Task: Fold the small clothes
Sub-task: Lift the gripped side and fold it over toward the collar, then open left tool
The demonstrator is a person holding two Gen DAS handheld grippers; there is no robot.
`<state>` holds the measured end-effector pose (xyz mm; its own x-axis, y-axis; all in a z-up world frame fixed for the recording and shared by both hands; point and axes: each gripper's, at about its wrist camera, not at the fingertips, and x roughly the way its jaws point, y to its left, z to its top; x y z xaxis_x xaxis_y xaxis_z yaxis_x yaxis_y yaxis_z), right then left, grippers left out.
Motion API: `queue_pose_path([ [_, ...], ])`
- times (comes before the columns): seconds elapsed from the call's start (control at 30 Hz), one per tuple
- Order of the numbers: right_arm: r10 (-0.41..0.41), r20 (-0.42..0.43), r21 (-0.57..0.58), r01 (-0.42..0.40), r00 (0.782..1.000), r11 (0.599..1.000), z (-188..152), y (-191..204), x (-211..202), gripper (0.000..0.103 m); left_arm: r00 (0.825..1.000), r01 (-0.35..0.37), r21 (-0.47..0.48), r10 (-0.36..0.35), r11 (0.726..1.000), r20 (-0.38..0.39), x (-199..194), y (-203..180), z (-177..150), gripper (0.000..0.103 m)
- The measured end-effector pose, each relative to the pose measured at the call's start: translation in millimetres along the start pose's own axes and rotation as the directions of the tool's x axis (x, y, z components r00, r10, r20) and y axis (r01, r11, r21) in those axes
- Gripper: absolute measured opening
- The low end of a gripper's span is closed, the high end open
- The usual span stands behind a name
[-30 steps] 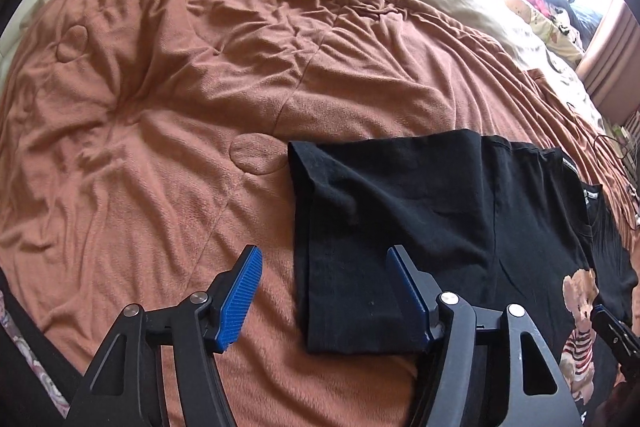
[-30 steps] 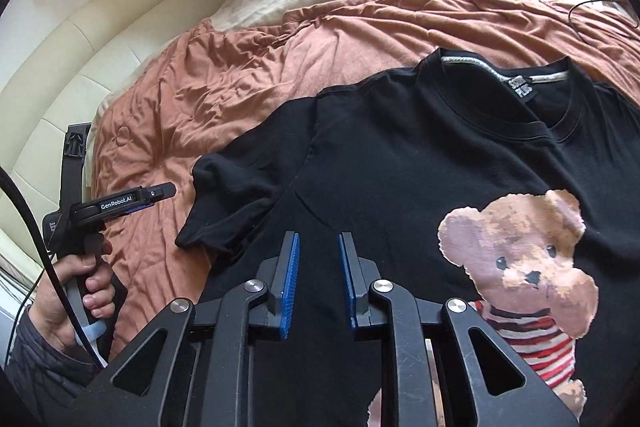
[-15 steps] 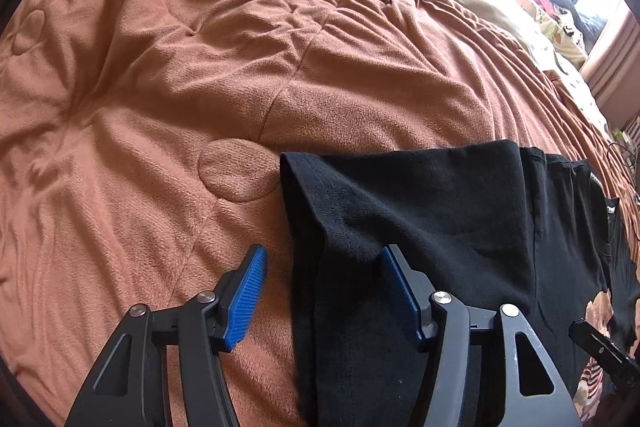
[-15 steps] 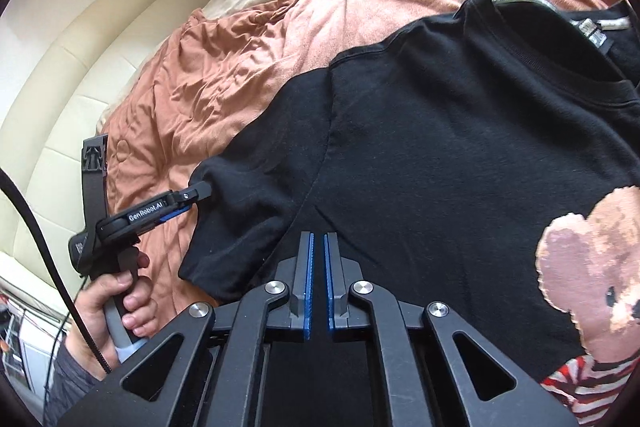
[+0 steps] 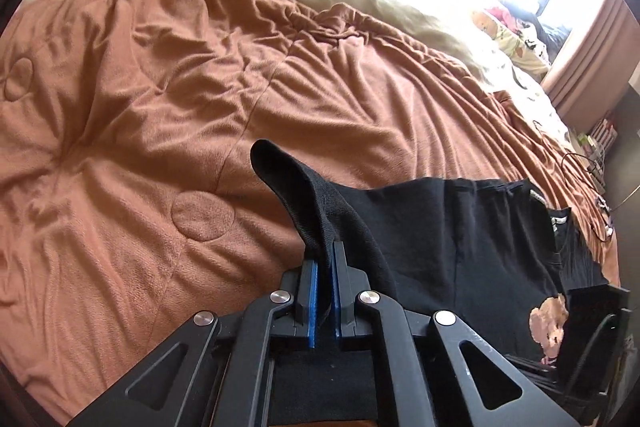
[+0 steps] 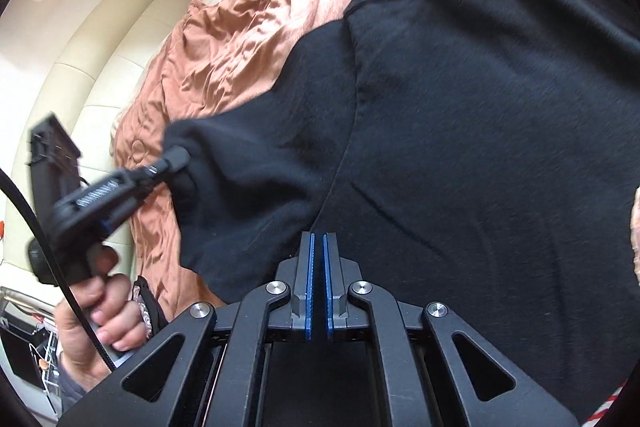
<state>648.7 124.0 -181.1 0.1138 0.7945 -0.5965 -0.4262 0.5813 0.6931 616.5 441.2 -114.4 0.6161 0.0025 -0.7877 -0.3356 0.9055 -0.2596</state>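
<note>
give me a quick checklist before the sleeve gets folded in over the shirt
1. Left tongs shut on the sleeve: ok.
2. Sleeve lifted off the blanket: ok.
3. Right tongs closed at the shirt: ok; gripping fabric: cannot tell.
4. Shirt body flat: cannot tell, only partly in view.
5. Hem edge visible: not ok, out of frame.

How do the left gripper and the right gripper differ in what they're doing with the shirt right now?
The left gripper is shut on the sleeve edge and lifts it off the blanket; the right gripper sits over the body of the black shirt with no cloth seen between its pads. The left lifts a raised flap; by the right the shirt lies flat. Both have their blue pads close together.
</note>
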Motion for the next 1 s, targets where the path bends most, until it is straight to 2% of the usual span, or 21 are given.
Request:
queue_pose_path([
  [0.17, 0.022, 0.004, 0.02, -0.022, 1.0, 1.0, 5.9, -3.6, 17.1, 0.001, 0.999, 0.037, 0.041, -0.037, 0.998, 0.007, -22.1, -24.5, 3.9, 0.005],
  [0.3, 0.063, -0.017, 0.052, -0.062, 0.998, 0.997, 12.7, -7.2, 10.0, 0.003, 0.998, 0.06, 0.031, -0.06, 0.998, -0.007, -30.1, -39.0, 5.5, 0.005],
  [0.37, 0.056, 0.006, 0.044, -0.057, 0.998, 0.997, 13.6, -11.3, -2.1, 0.02, 0.997, 0.071, 0.041, -0.071, 0.997, -0.007, -35.3, -49.6, 4.9, 0.005],
  [0.4, 0.049, 0.023, 0.043, -0.05, 0.999, 0.998, 15.1, -13.7, -10.8, 0.048, 0.997, 0.075, 0.045, -0.075, 0.996, -0.008, -37.9, -54.4, 3.9, 0.005],
  [0.43, 0.043, 0.049, 0.042, -0.045, 0.998, 0.998, 16.0, -16.1, -20.6, 0.064, 0.997, 0.08, 0.049, -0.08, 0.996, -0.01, -40.6, -61.0, 3.7, 0.005],
  [0.5, 0.043, 0.082, 0.041, -0.046, 0.996, 0.998, 18.7, -19.5, -39.0, 0.064, 0.996, 0.087, 0.06, -0.086, 0.994, -0.014, -44.1, -73.1, 4.2, 0.005],
  [0.77, -0.016, 0.127, 0.069, 0.008, 0.992, 0.998, 16.2, -42.6, -88.2, 0.064, 0.993, 0.117, 0.114, -0.112, 0.987, -0.045, -48.4, -126.1, -5.7, 0.005],
  [0.93, -0.042, 0.148, 0.064, 0.033, 0.988, 0.997, 13.2, -42.9, -115.1, 0.064, 0.986, 0.153, 0.136, -0.142, 0.979, -0.088, -39.4, -158.0, -16.1, 0.005],
  [1.0, -0.05, 0.16, 0.059, 0.041, 0.986, 0.997, 13.2, -40.6, -122.2, 0.064, 0.978, 0.19, 0.134, -0.176, 0.973, -0.111, -34.2, -170.1, -21.4, 0.005],
])
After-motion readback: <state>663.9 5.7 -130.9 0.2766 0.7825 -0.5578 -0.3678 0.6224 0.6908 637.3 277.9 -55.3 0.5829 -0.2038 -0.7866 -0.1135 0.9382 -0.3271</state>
